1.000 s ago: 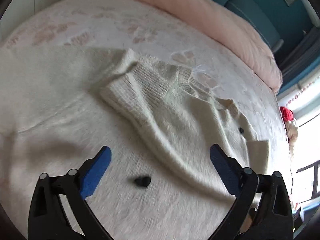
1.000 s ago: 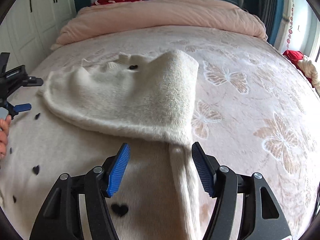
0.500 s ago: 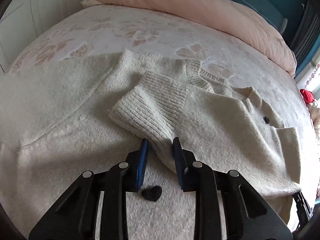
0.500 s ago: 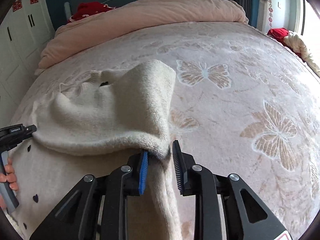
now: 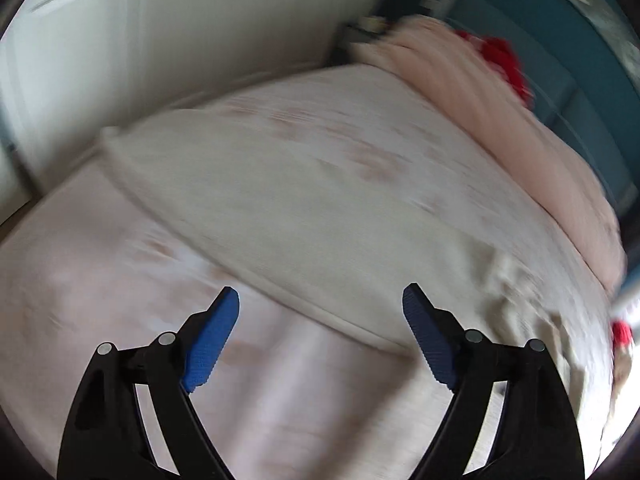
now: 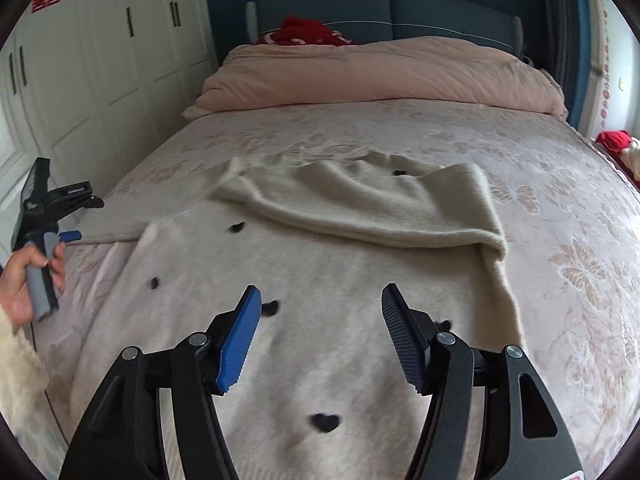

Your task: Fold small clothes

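Note:
A cream fuzzy sweater [image 6: 320, 300] with small black hearts lies flat on the bed. Its right sleeve [image 6: 384, 204] is folded across the chest. Its left sleeve [image 5: 304, 216] stretches out to the left, blurred in the left wrist view. My right gripper [image 6: 320, 304] is open and empty above the sweater's lower body. My left gripper [image 5: 320, 308] is open and empty just in front of the outstretched sleeve's edge; it also shows in the right wrist view [image 6: 68, 216], held by a hand at the bed's left side.
A pink duvet [image 6: 380, 72] is bunched at the head of the bed, with a red item [image 6: 304, 32] behind it. White wardrobe doors [image 6: 100, 60] stand to the left. The butterfly-patterned bedspread [image 6: 560, 208] lies bare on the right.
Both grippers were shut on the sweater's sleeves half a second ago and have opened and let go. The left sleeve is now pulled out to the left; both grippers drew back.

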The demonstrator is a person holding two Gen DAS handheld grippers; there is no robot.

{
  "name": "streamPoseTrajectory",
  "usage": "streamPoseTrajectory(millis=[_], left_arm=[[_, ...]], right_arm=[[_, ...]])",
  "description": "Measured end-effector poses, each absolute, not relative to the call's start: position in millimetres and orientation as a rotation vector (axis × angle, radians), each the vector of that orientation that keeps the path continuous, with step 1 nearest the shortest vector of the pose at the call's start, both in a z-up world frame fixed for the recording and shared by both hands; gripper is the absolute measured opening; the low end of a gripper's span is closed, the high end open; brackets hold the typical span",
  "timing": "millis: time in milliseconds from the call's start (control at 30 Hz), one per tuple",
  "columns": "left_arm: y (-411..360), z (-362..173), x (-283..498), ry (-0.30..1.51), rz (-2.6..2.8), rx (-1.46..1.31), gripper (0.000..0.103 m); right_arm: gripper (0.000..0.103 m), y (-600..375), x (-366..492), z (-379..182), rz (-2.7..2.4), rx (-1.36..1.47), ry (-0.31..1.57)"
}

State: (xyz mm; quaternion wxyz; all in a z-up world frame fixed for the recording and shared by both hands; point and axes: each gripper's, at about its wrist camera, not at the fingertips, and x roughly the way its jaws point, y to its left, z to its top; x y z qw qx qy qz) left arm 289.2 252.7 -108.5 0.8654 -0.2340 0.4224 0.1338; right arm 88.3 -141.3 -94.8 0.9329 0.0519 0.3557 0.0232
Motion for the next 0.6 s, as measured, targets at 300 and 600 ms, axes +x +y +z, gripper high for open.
streamPoseTrajectory(millis=[300,600], left_arm=[[409.6,-156.5,332.1,0.841,0.509,-0.730,0.057],[257.9,-37.3,343.8,0.655,0.126,-0.523,0.010]], right_arm=[[0.064,-64.1,63.6,-108.9,0.193,0.026,0.826],[0.064,-89.3,61.3,-101.4,0.136,0.065,0.801]])
